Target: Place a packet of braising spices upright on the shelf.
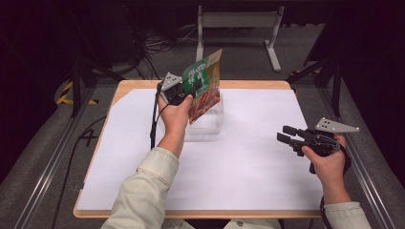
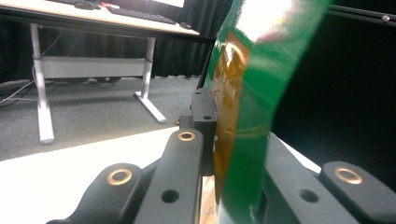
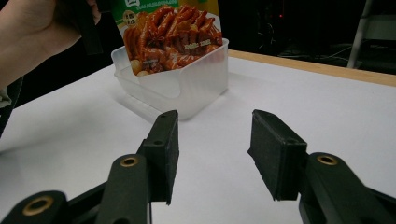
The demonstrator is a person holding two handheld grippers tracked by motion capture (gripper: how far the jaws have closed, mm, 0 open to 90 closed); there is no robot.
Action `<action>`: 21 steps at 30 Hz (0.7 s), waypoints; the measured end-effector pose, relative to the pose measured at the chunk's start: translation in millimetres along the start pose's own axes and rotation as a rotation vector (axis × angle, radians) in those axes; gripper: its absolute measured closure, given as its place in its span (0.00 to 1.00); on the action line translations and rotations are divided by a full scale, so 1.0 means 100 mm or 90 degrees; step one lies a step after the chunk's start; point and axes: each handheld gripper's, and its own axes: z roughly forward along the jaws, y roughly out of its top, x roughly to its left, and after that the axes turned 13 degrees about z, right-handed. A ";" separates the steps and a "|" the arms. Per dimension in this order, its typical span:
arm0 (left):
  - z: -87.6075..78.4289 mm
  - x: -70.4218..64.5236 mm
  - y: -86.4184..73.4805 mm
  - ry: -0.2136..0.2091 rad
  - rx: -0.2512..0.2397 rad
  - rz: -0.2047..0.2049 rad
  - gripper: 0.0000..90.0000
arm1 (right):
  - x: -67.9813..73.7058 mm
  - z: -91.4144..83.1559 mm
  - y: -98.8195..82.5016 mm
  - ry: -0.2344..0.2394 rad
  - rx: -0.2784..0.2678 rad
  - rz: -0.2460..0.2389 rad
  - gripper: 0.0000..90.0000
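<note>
A green and orange snack pouch (image 1: 204,86) with a picture of red food stands tilted, its lower end inside a clear plastic tub (image 1: 212,125) at the table's back middle. My left gripper (image 1: 187,88) is shut on the pouch's left edge above the tub. In the left gripper view the glossy pouch (image 2: 243,116) is pinched between the black jaws. My right gripper (image 1: 285,134) hovers over the table's right side, open and holding nothing, and points left. The right gripper view looks between its fingertips (image 3: 163,144) at the tub (image 3: 187,88) and the pouch (image 3: 173,32).
White paper (image 1: 248,157) covers the wooden table (image 1: 143,85). A white metal desk frame (image 1: 239,21) and cables stand on the floor beyond. A person's sleeved left forearm (image 1: 143,191) crosses the front left of the table.
</note>
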 end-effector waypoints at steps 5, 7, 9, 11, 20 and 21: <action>0.03 0.01 -0.06 0.001 -0.002 -0.010 0.98 | 0.00 0.01 0.00 0.003 0.001 -0.001 0.58; 0.03 0.01 -0.09 0.005 0.001 -0.012 0.98 | 0.00 0.00 0.00 0.005 0.001 0.000 0.58; 0.04 0.02 -0.11 0.007 0.003 -0.012 0.98 | -0.01 0.00 0.00 0.004 0.001 0.000 0.58; 0.04 0.03 -0.13 0.009 0.006 -0.010 0.98 | -0.01 0.00 -0.01 0.004 0.002 0.001 0.58; 0.07 0.02 -0.19 0.007 0.003 -0.019 0.98 | -0.01 0.02 -0.01 0.008 0.005 0.003 0.58; 0.08 0.02 -0.20 0.006 0.004 -0.019 0.98 | -0.01 0.02 -0.01 0.009 0.005 0.003 0.58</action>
